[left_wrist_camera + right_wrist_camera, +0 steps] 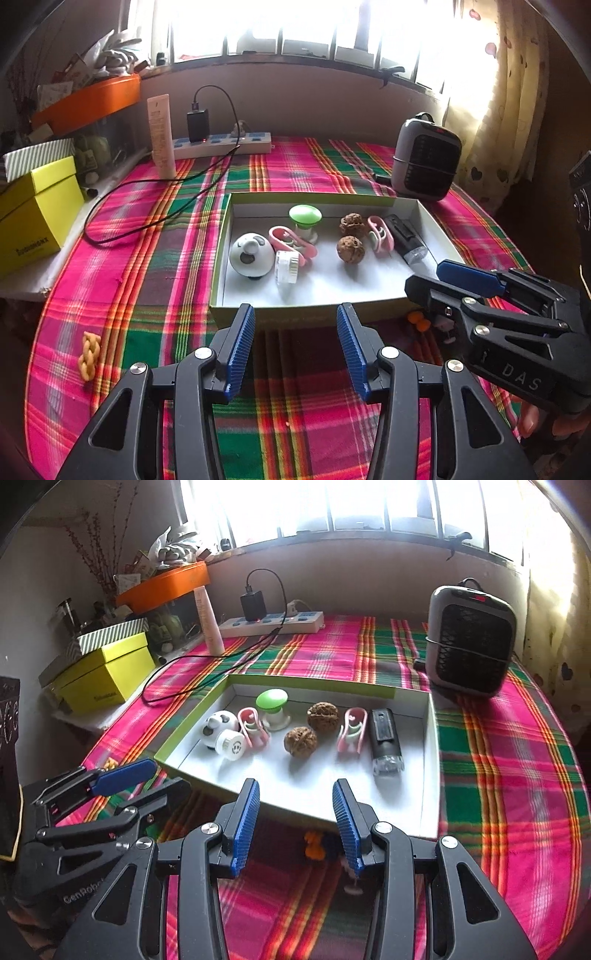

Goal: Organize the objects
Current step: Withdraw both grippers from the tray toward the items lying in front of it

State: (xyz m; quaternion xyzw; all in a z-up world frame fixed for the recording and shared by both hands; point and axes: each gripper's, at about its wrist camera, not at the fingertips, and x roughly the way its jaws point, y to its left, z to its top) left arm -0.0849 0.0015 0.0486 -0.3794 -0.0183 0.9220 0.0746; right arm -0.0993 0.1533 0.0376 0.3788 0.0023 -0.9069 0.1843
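Both grippers hovering side by side over the plaid tablecloth (155, 258), just short of the near wall of the shallow green-rimmed tray (221, 258), the landmark for all that follows. Left gripper (295, 332) with jaws parted, nothing between the blue pads, only cloth and the tray's near wall showing through the gap. Right gripper (295, 812) likewise spread and empty, its tips over the tray's near edge. Inside the tray, from its left end: a white ball-shaped toy with dark patches (251, 254), a small white jar on its side (287, 266) touching it, a pink clip (291, 243), a green-capped piece (305, 218) toward the far wall, two walnuts (312, 727) near the middle, a second pink clip (352, 729), and a black handheld device with a clear tip (384, 738) at the right end. Outside the tray: a yellow braided piece (88, 354) on the cloth well off its left near corner; a small orange thing (314, 843) and something pale beside it tucked just before the near wall, too shadowed to name, possibly small toys. Beyond the far wall, a power strip (221, 144) with a black charger, an upright tube (161, 134), and a grey heater (424, 155) off the far right corner.
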